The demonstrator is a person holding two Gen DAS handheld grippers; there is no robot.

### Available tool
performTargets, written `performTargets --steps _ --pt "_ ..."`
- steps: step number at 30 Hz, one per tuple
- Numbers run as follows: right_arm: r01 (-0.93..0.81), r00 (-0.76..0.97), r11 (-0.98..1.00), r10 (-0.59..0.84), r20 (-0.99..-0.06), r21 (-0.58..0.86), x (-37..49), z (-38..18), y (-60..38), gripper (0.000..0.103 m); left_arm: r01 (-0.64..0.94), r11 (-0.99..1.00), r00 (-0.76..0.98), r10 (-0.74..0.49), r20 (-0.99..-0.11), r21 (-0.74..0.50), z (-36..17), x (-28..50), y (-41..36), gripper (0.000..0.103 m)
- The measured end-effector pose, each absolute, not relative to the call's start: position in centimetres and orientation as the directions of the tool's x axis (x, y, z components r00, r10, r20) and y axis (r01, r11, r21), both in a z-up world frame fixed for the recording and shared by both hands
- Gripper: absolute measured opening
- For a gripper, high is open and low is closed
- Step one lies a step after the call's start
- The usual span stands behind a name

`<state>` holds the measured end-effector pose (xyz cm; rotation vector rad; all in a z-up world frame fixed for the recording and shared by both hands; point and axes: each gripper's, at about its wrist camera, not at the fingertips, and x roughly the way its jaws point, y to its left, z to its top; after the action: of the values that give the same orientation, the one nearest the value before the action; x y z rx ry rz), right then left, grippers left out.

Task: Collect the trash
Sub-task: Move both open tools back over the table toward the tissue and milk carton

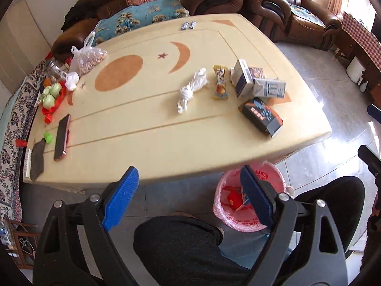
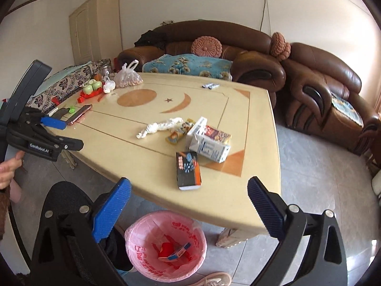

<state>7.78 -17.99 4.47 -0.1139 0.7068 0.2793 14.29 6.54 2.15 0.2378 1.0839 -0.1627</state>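
Pink bin point(image 2: 165, 245): sits on the floor under the near edge of the table point(image 1: 142, 128), lined with a pink bag, a red scrap and a bit of card already inside.
Trash left: all on the right half of the table, bunched together: a black box point(image 2: 188, 170) closest to the edge, milk cartons point(image 2: 209, 146) just behind it, a snack wrapper point(image 1: 220, 83), then a twisted white plastic bag point(image 1: 190, 90) off to the left of those.
Left claw point(image 1: 188, 200): spread wide, nothing between the pads, hanging over the table edge and the bin.
Right claw point(image 2: 190, 209): also wide open and empty, hovering above the bin.
Key bit: the black box lies straight ahead of the right claw, long side running away from it, so I'd say the right hand is the nearer one.
Not trash, probably: phone point(image 1: 62, 137) and fruit on the far left.
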Motion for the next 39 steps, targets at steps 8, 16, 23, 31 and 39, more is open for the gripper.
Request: performTargets --steps 8,16,23,31,39 --pt "-0.352 0.717 0.936 0.253 -0.65 -0.025 10.7 8.8 -18.2 0.096 0.263 0.952 0.465 0.016 -0.885 0.155 5.7 18.4 6.5 0.086" --pt "-0.371 0.681 0.923 0.194 -0.706 -0.104 15.7 6.5 -18.1 0.096 0.328 0.928 0.414 0.027 -0.91 0.176 2.5 23.5 4.6 0.086" --pt "-0.413 0.632 0.897 0.16 -0.759 -0.155 19.3 4.1 -17.9 0.096 0.373 0.916 0.345 0.011 -0.939 0.147 -0.2 27.5 3.6 0.086" --pt "-0.474 0.56 0.862 0.138 -0.817 -0.179 22.4 0.6 -17.2 0.096 0.386 0.916 0.262 0.003 -0.965 0.108 -4.0 31.2 2.9 0.086" --pt "-0.518 0.491 0.834 0.109 -0.865 -0.189 25.6 -3.8 -16.4 0.096 0.411 0.902 0.201 0.046 -0.978 0.127 -8.6 34.9 2.4 0.086"
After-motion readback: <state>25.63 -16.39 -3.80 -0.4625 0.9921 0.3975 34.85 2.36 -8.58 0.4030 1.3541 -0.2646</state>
